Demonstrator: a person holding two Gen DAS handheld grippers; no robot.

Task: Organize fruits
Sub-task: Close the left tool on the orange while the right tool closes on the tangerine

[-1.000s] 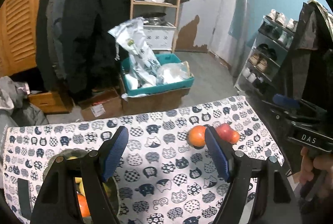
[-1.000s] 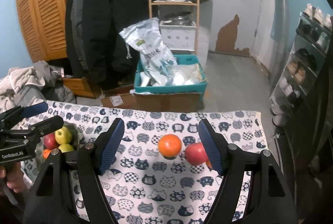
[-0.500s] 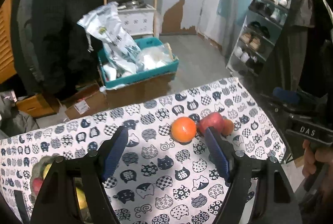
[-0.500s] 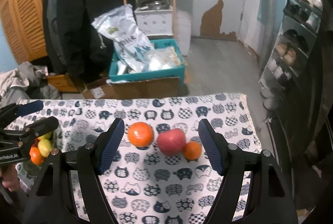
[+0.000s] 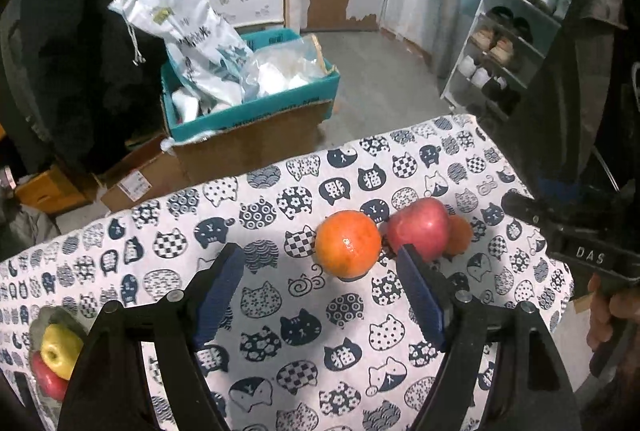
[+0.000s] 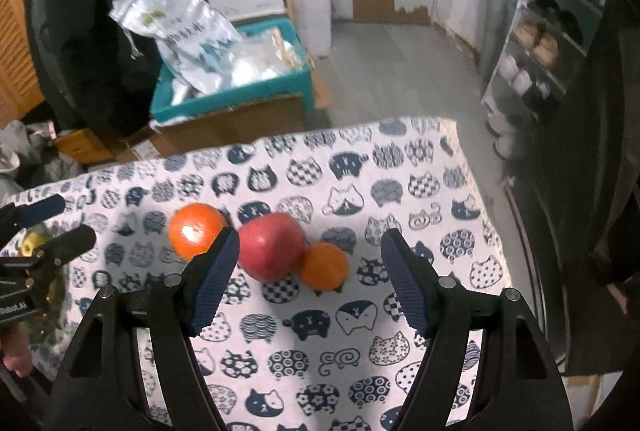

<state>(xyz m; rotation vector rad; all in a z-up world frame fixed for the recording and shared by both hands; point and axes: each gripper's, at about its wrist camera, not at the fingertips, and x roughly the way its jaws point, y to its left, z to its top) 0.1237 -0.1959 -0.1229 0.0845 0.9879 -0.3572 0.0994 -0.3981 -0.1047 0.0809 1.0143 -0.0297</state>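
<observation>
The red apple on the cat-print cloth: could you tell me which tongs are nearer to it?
Right. The right tongs frame the red apple and small orange; the left tongs frame the large orange, with the apple beyond their right finger.

Both grippers (image 5: 320, 287) (image 6: 308, 271) had black frames with silver screws and ridged blue pads (image 5: 218, 295). One body read "DAS", the other "GenRobot.AI".

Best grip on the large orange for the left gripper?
Take the large round orange across its widest middle, coming down from above. It is smooth and round, so any lower or higher grip may slip. One pad must go into the narrow gap beside the red apple. The left gripper is open and empty.
</observation>
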